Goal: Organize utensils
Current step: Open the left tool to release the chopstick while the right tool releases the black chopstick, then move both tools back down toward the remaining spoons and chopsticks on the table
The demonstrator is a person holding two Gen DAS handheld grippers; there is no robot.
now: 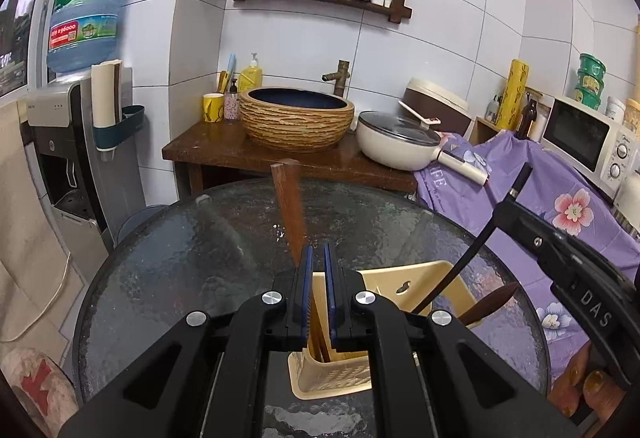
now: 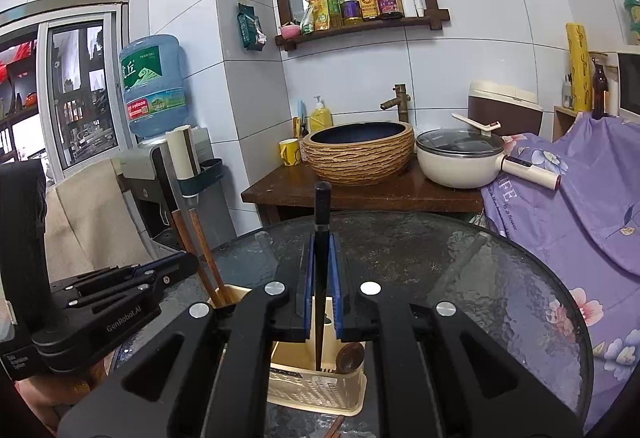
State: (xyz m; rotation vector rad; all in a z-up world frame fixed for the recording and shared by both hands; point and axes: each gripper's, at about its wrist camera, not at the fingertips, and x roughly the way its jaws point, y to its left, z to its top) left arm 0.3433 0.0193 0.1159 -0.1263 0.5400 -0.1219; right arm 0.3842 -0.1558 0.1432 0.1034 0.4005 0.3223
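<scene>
Left tool [image 1: 316, 262]: I have it clamped on brown wooden chopsticks [image 1: 289, 206], their lower ends inside the holder [image 1: 340, 378].
Right tool [image 2: 320, 258]: closed on a black utensil handle [image 2: 321, 206], lowered into the same holder.
Done: a wooden spoon [image 2: 350, 356] sits in the holder.
Left: releasing both; one brown piece [image 2: 334, 428] lies just in front of the holder.
Tabletop [image 1: 180, 258]: round dark glass under the holder; sink counter and wall shelf behind it.

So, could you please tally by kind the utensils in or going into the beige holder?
Brown wooden chopsticks, held by the left claw: 2
Black utensil, held by the right claw: 1
Wooden spoon, standing in the holder: 1
Total: 4
</scene>
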